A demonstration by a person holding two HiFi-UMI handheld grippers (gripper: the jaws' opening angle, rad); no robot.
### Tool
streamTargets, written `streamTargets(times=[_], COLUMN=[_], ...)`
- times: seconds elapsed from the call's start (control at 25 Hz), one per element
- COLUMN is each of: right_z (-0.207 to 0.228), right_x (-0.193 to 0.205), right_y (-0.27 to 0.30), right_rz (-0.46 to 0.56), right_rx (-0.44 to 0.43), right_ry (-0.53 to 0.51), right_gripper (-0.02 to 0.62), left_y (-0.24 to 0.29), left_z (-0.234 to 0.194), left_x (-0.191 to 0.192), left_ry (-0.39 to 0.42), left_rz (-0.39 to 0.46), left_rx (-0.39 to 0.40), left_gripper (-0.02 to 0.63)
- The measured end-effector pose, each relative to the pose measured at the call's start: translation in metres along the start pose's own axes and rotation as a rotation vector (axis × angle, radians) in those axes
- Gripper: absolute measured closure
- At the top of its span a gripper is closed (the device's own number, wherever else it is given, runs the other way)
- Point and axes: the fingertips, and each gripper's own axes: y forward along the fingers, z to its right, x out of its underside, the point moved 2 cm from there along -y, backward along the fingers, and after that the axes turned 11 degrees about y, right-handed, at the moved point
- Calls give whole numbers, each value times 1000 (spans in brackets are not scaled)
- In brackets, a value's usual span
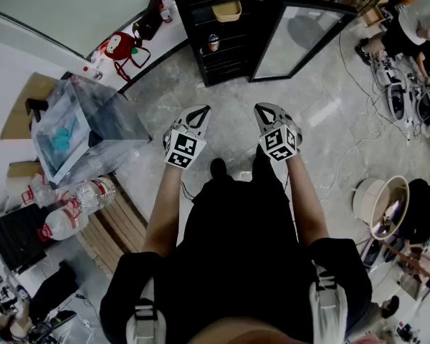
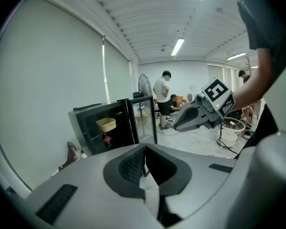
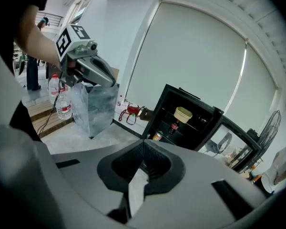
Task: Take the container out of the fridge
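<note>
Stands with bare left forearm (image 1: 165, 210) and bare right forearm (image 1: 306, 203) stretched forward from the black-shirted torso (image 1: 236, 256). Holds the grey plastic left gripper (image 1: 200, 111) ahead-left of that torso, jaws pressed together, empty. Holds the matching grey right gripper (image 1: 265, 109) ahead-right of it, level, jaws likewise closed on nothing.

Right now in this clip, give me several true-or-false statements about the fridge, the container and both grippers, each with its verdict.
1. The glass door of the black fridge stands open. True.
2. The pale yellow plastic container sits on the floor. False: it rests on an upper shelf inside the fridge.
3. The left gripper holds the container. False: its jaws are together with nothing between them.
4. The right gripper is shut and empty. True.
</note>
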Motion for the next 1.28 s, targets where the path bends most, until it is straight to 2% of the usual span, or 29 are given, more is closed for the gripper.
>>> streamTargets(times=[0.2, 0.44, 0.76, 1.0, 1.28], right_z=[-31, -29, -41, -37, -19], right_x=[-6, -18, -20, -28, -28], right_y=[0, -7, -6, 0, 4], right_rz=[-13, 8, 3, 20, 32], right_rx=[15, 70, 85, 111, 105], right_ry=[3, 29, 32, 30, 48], right_gripper=[597, 597, 597, 597, 597], left_y=[-23, -31, -44, -43, -26], left_z=[-4, -9, -14, -21, -26], left_x=[8, 6, 10, 15, 2], left_ry=[14, 55, 61, 51, 67], left_rz=[37, 61, 76, 64, 56], left_rx=[25, 51, 46, 51, 53], left_gripper=[584, 584, 584, 584, 584])
